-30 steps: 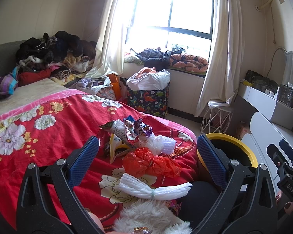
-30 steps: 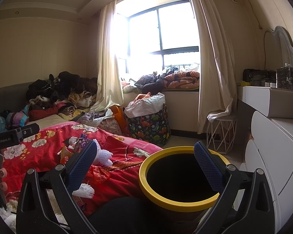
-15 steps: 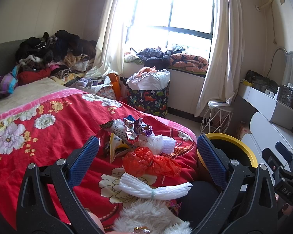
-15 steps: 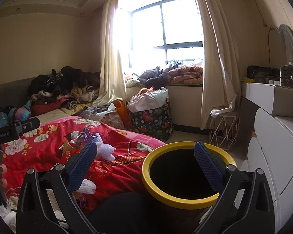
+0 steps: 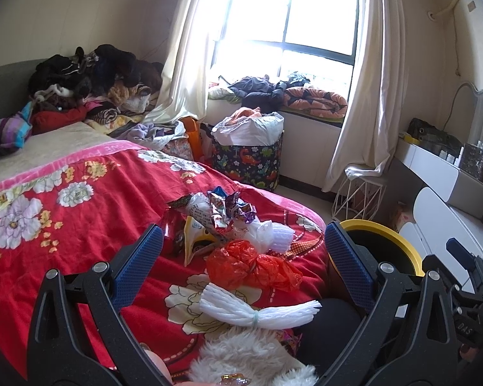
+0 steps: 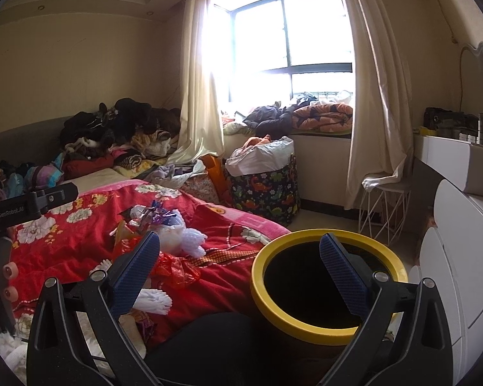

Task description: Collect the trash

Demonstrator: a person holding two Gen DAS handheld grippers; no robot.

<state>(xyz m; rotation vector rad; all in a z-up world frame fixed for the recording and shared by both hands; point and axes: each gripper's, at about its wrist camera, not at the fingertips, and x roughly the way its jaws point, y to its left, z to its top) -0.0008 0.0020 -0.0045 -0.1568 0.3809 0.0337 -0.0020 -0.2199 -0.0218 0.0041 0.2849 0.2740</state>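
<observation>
Trash lies piled on the red flowered bedspread (image 5: pixel 64 225): crumpled wrappers (image 5: pixel 222 207), a white plastic bag (image 5: pixel 270 233), an orange plastic bag (image 5: pixel 254 265) and a tied white foam bundle (image 5: pixel 257 313). My left gripper (image 5: pixel 241 257) hovers open over this pile, holding nothing. A black bin with a yellow rim (image 6: pixel 325 289) stands beside the bed; the bin's yellow rim (image 5: pixel 386 238) also shows at the right of the left wrist view. My right gripper (image 6: pixel 240 267) is open and empty, its right finger above the bin mouth, its left finger over the trash (image 6: pixel 174 234).
Clothes are heaped at the bed's head (image 5: pixel 90 87). A dinosaur-print basket (image 5: pixel 248 157) stands under the window, with a white wire stool (image 5: pixel 360 196) by the curtain. A white dresser (image 6: pixel 460 257) stands close on the right. White fluffy fabric (image 5: pixel 251 353) lies at the bottom.
The right gripper's view has tilted and shifted slightly, so the bin sits lower and a little further right between its fingers. The left gripper has barely moved.
</observation>
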